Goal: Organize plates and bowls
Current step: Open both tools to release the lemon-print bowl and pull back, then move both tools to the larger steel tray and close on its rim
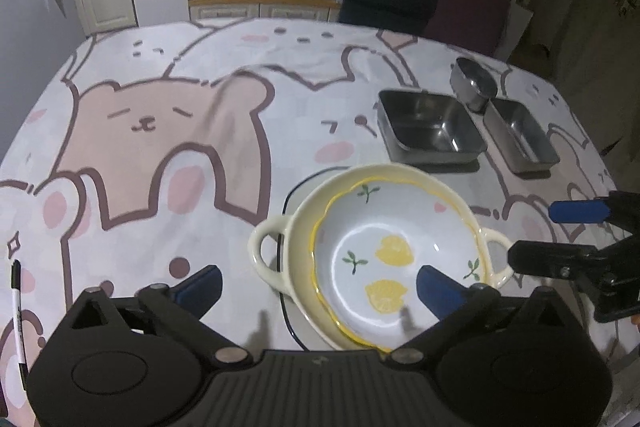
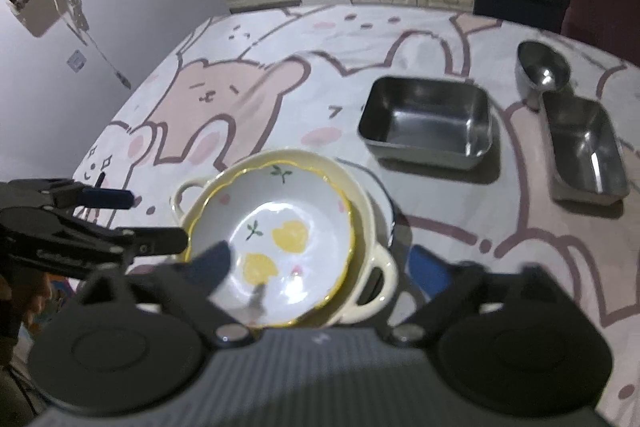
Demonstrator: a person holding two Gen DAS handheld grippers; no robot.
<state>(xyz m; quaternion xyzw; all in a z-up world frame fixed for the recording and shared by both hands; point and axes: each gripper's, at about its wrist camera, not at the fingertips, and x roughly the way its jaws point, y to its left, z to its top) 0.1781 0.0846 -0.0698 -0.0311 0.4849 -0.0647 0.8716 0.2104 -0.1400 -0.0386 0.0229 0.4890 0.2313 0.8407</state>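
Lemon bowl sits nested in the cream handled dish at the table's near edge, saving space; I hold left gripper and right gripper spread, empty, flanking it.

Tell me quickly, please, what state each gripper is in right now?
Left gripper: open, holding nothing, above the white lemon-patterned bowl.
Right gripper: open, holding nothing, above the same bowl.

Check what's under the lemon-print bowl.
The lemon-print bowl sits nested in a cream two-handled dish. A dark-rimmed plate peeks out below that. Anything further beneath is covered.
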